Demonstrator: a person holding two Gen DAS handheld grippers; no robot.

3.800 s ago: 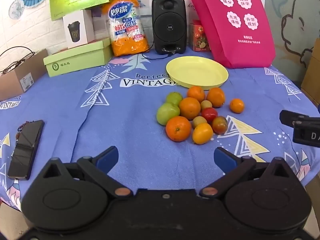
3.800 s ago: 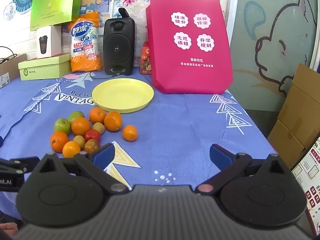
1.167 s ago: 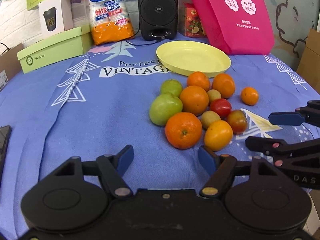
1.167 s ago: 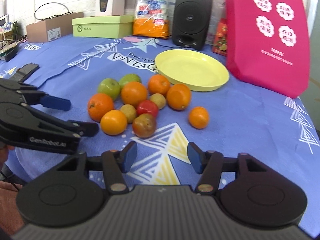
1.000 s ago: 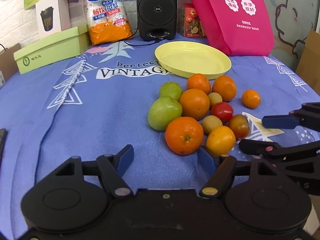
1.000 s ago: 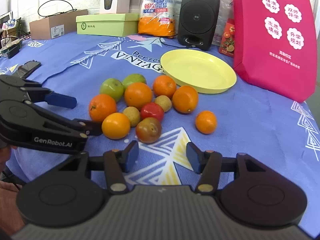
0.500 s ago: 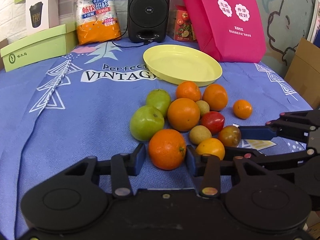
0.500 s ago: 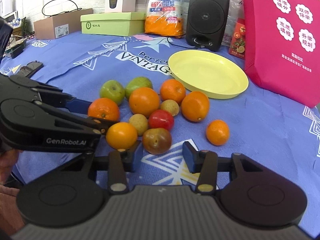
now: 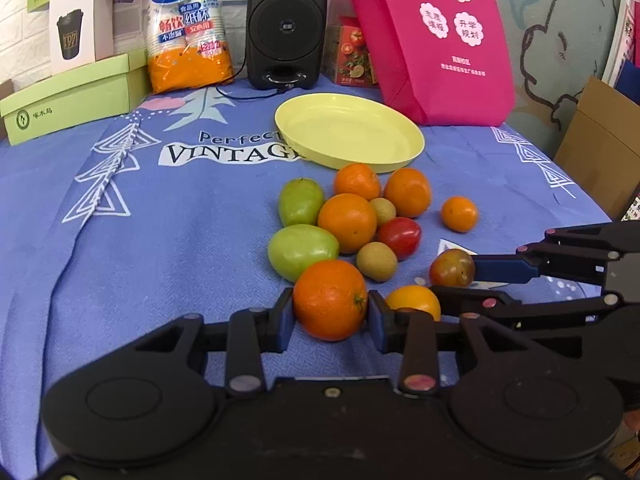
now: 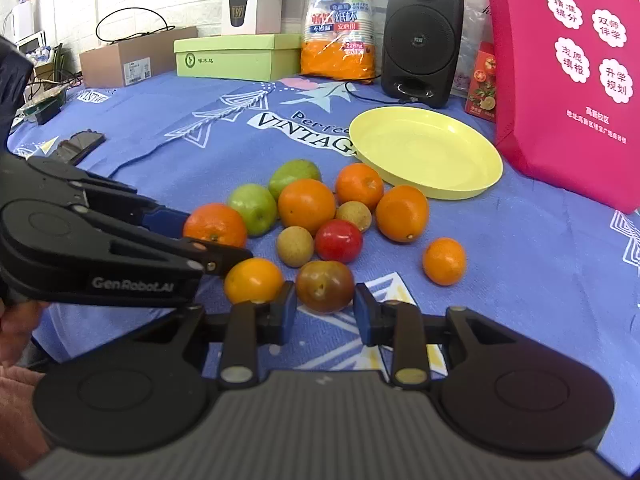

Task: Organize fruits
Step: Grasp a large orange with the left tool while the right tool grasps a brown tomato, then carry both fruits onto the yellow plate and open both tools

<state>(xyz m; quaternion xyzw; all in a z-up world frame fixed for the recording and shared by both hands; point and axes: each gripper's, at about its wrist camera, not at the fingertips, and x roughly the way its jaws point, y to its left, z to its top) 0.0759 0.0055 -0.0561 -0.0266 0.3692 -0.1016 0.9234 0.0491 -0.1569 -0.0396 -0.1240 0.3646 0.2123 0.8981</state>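
Observation:
A pile of oranges, green fruits, tomatoes and small brown fruits lies on the blue cloth in front of an empty yellow plate point(image 9: 412, 142) point(image 10: 488, 168). My left gripper point(image 9: 329, 312) has its pads against both sides of a large orange point(image 9: 330, 298), which also shows in the right wrist view point(image 10: 214, 224). My right gripper point(image 10: 325, 308) has its pads at both sides of a dark red-green tomato point(image 10: 325, 285), also visible in the left wrist view point(image 9: 452, 267). A yellow-orange fruit point(image 10: 253, 280) lies between the two grippers.
A pink bag point(image 9: 436, 40), a black speaker point(image 9: 286, 24), an orange paper-cup pack point(image 9: 186, 28) and a green box point(image 9: 76, 100) stand at the back. A lone small orange point(image 10: 444, 261) lies to the right. A phone point(image 10: 78, 142) lies far left.
Both grippers moved forward into the pile and narrowed. The left now closes on the large orange, the right on the dark tomato.

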